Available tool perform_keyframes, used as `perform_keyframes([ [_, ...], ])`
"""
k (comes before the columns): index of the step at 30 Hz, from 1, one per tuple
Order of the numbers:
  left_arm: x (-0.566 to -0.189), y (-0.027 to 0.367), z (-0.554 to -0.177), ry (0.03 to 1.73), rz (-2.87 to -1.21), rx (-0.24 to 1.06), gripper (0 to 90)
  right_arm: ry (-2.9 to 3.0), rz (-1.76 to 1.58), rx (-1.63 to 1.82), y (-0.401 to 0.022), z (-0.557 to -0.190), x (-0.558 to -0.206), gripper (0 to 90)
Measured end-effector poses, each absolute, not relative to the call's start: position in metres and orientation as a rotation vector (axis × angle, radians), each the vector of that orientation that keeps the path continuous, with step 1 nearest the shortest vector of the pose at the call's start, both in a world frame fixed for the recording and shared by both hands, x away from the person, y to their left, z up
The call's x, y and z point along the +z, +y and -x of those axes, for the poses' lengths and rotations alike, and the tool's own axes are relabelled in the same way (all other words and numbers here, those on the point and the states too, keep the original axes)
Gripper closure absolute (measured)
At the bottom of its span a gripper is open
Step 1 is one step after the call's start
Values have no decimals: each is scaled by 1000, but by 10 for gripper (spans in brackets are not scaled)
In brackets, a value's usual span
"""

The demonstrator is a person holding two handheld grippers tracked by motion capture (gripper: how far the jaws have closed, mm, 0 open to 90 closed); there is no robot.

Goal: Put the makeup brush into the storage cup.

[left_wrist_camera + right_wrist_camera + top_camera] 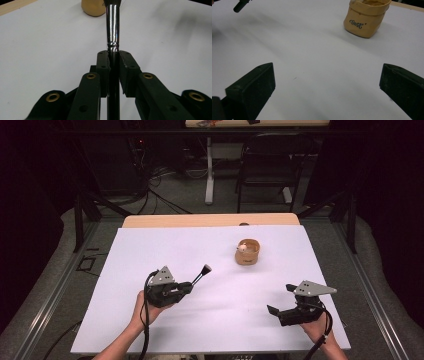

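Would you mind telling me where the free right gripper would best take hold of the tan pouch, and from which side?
Probably at the rolled rim of the tan pouch, coming from above and the near right. The pouch stands upright and open-topped on the white table, so one wall could sit between the open right gripper's fingers; its soft body might buckle lower down.
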State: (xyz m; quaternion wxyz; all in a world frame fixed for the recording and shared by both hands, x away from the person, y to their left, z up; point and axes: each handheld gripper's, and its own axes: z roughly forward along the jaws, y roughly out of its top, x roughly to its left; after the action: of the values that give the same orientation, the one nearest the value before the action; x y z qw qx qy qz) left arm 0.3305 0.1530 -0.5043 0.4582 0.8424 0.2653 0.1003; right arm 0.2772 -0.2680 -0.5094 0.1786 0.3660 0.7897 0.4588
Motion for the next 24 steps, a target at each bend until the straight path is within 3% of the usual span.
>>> perform_keyframes([
  [24,-505,110,-333,570,-1998,195,792,2261,-941,1326,-249,-289,-493,0],
])
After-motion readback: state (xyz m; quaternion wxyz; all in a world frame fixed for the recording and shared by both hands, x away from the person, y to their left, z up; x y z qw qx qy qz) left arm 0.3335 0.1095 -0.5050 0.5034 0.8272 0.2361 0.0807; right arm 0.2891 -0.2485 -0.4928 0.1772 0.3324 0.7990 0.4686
